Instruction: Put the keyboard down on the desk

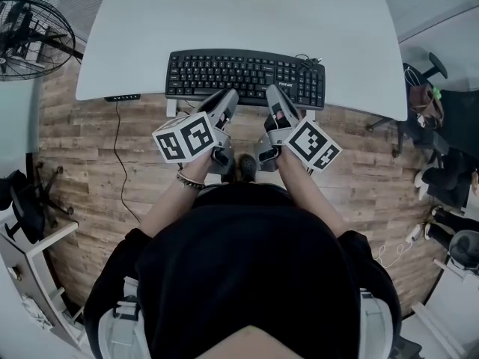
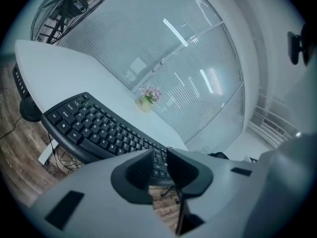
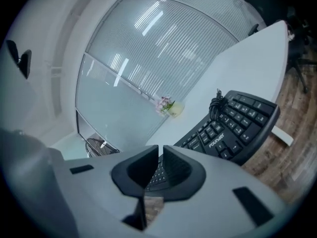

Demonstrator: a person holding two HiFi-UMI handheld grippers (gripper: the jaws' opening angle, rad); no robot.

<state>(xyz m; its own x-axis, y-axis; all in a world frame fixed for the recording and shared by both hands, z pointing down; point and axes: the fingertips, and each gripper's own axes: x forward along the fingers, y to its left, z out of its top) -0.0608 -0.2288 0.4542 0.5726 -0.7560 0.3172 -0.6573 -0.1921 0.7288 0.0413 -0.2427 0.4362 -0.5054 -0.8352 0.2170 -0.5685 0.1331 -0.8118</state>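
Note:
A black keyboard (image 1: 245, 77) lies flat on the white desk (image 1: 247, 13), along its near edge. Both grippers sit just in front of that edge, tips pointing at the keyboard. My left gripper (image 1: 229, 96) reaches its front left-of-middle; in the left gripper view (image 2: 158, 163) the pads stand a narrow gap apart with nothing between them, and the keyboard (image 2: 94, 128) shows beyond. My right gripper (image 1: 272, 91) is at the front right-of-middle; in the right gripper view (image 3: 161, 163) its pads nearly touch and hold nothing, with the keyboard (image 3: 237, 128) beyond them.
A small vase of flowers (image 2: 147, 99) stands at the desk's far edge. The keyboard's coiled cable (image 1: 307, 60) lies by its far right corner. A floor fan (image 1: 30, 36) stands left of the desk, a power strip (image 1: 122, 97) hangs at its near left edge, and chairs (image 1: 426, 96) are to the right.

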